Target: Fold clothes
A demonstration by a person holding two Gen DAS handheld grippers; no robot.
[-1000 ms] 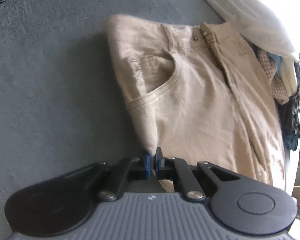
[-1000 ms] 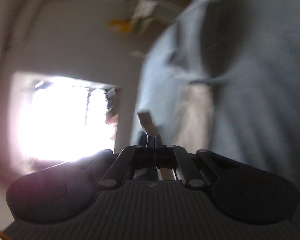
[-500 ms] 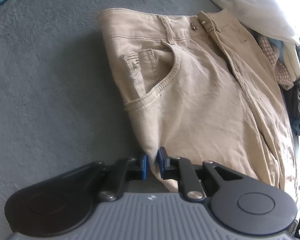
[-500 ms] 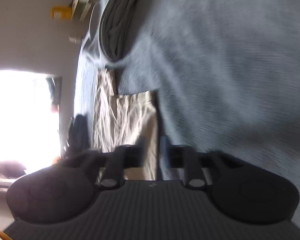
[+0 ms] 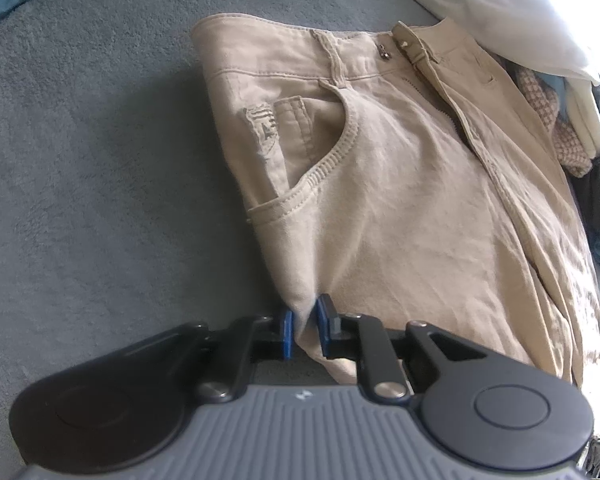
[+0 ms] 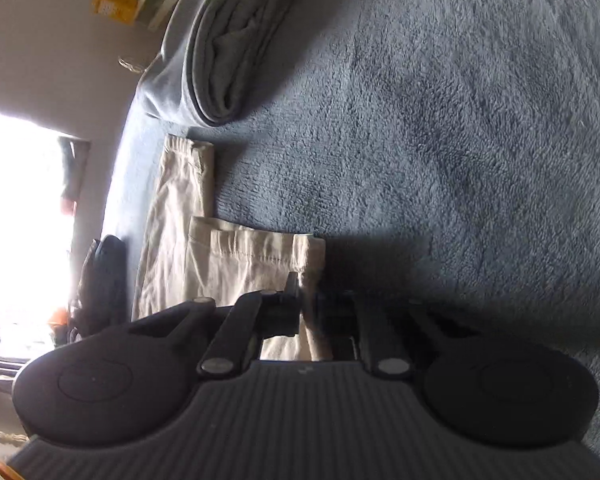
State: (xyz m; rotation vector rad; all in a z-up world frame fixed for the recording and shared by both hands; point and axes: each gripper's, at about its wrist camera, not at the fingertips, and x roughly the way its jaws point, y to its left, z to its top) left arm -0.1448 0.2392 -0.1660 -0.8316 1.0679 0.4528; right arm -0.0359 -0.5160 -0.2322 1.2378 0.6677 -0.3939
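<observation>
Left wrist view: the left gripper [image 5: 303, 320], angled steeply down, pinches the side edge of the beige trousers [image 5: 400, 208] lying flat on the grey blanket [image 5: 80, 160]. Right wrist view: the right gripper [image 6: 309, 304] is clamped tight on a trouser-leg hem [image 6: 260, 248].

One pair of beige trousers [image 5: 400, 208] laid flat on one grey-blue fleece blanket [image 5: 80, 160], with one front pocket [image 5: 324, 152], one belt loop [image 5: 334, 60] and one metal waist button [image 5: 385, 53] showing. Two grippers in all, the left gripper [image 5: 305, 326] and the right gripper [image 6: 308, 300], each with two fingers. One folded grey blanket [image 6: 236, 36], one white cloth [image 5: 500, 12], one mixed heap of clothes [image 5: 572, 128], its pieces too jumbled to count.
</observation>
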